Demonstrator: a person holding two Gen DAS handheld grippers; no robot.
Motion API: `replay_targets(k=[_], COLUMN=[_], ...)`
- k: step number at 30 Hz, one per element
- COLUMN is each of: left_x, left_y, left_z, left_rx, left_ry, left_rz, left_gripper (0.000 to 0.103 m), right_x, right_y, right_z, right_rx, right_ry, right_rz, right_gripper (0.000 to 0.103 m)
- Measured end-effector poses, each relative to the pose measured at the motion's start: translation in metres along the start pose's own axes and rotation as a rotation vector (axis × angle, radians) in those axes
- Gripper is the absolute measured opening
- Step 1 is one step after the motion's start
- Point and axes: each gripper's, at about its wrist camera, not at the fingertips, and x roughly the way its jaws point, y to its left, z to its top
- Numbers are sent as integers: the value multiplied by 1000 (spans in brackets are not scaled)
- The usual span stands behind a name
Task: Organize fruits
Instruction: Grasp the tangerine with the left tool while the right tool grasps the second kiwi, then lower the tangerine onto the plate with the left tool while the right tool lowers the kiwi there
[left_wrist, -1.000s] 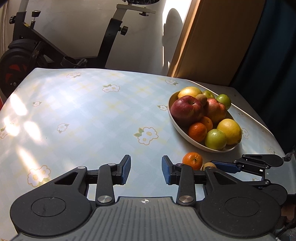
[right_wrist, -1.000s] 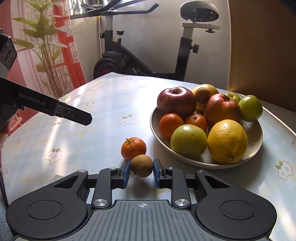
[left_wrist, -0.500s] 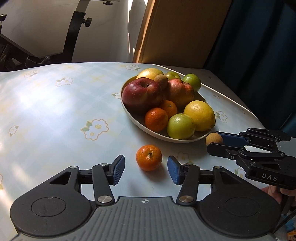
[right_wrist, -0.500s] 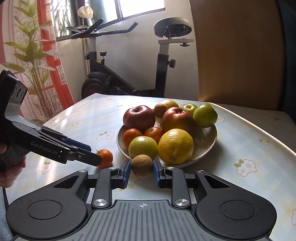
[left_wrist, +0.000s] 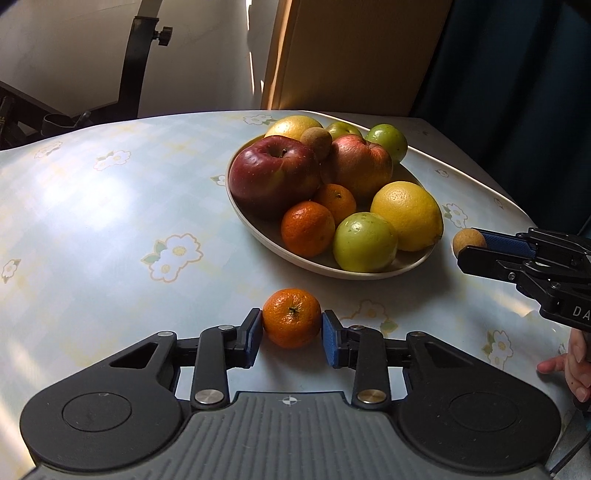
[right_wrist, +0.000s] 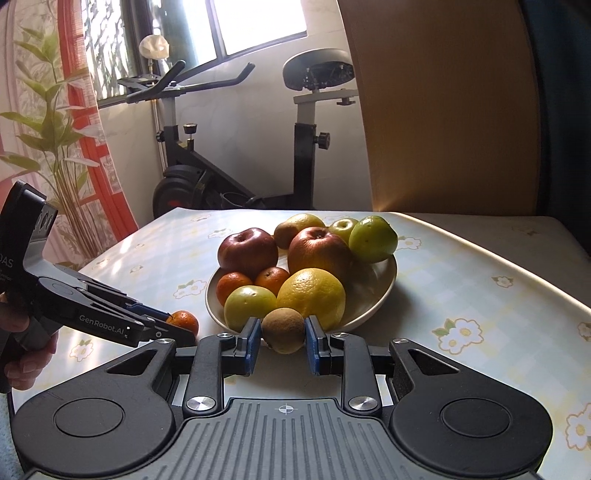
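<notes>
Nearest in the left wrist view, the left gripper (left_wrist: 291, 332) has its blue pads against both sides of the loose mandarin (left_wrist: 291, 318); its jaws have just been closing, and the fruit sits between them on the tablecloth (left_wrist: 92, 221), just in front of the near rim of the bowl (left_wrist: 258, 229). Whether the pads already bear firmly on the peel cannot be confirmed; contact appears to lie at the pad tips only. In the right wrist view, the right gripper (right_wrist: 282, 338) is clamped on a small brown fruit (right_wrist: 283, 329), carried just in front of the bowl's near rim and clear of the tablecloth as far as can be judged. Farther back, the bowl is heaped: two mandarins, a green fruit (left_wrist: 365, 242) and a yellow citrus (left_wrist: 406, 216) at the front, two red apples (left_wrist: 273, 175) behind, a second brown fruit perched on top, and more green fruit at the far rim. Probable faults: a tip-only hold on a round, soft mandarin may let it roll out during lifting; excess squeeze may bruise it. Free space in the bowl is scarce, so a fruit released onto the pile may roll off or dislodge the perched brown fruit. Both grippers approach the same near rim, so simultaneous placement risks a collision.
</notes>
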Motion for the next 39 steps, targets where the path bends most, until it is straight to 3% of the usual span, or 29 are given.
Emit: replay_targets(k=[13,27,35,39], left_x=[-19,17,21,14], left_y=[-17,-39,-39,-39], left_z=[52,76,77,77], left_rx=[13,64,64,62], left_ry=[-130,-99,-83,-102], left_rz=[-31,-18,-19,-11], left_gripper=[36,36,37,43], right_x=[13,62,65,60], right_y=[-30,-62,-63,-61], right_z=[29,34,34,34], right_rx=[-22,9,15,26], right_ry=[-51,21,22,11], right_rz=[-42,-73,-77,-85], right_gripper=[24,24,28,29])
